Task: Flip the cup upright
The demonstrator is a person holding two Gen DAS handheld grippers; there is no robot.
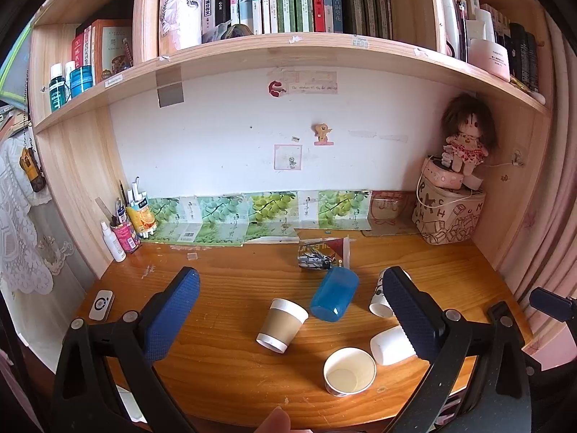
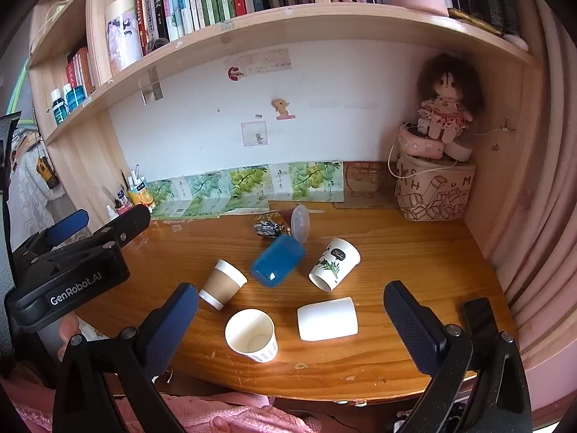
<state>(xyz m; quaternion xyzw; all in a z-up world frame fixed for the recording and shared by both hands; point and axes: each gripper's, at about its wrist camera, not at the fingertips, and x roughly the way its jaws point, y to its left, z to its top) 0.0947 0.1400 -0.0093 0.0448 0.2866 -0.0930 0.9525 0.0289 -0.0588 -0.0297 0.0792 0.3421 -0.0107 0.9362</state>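
Observation:
Several cups sit on the wooden desk [image 1: 223, 371]. A brown-sleeved paper cup [image 1: 282, 324] [image 2: 222, 284], a blue plastic cup [image 1: 334, 293] [image 2: 277, 260], a leaf-printed cup [image 2: 334, 264] [image 1: 378, 297] and a plain white cup [image 2: 327, 318] [image 1: 391, 346] lie on their sides. One white paper cup [image 1: 349, 371] [image 2: 252, 335] stands upright near the front edge. My left gripper [image 1: 288, 315] is open and empty above the cups. My right gripper [image 2: 290, 315] is open and empty, over the white cups.
A crumpled foil packet [image 1: 319, 254] and a clear lid [image 2: 301, 223] lie behind the blue cup. A pen holder and bottles [image 1: 124, 229] stand back left. A printed bag with a doll [image 1: 450, 213] fills the back right corner. A small white device [image 1: 101, 305] lies left.

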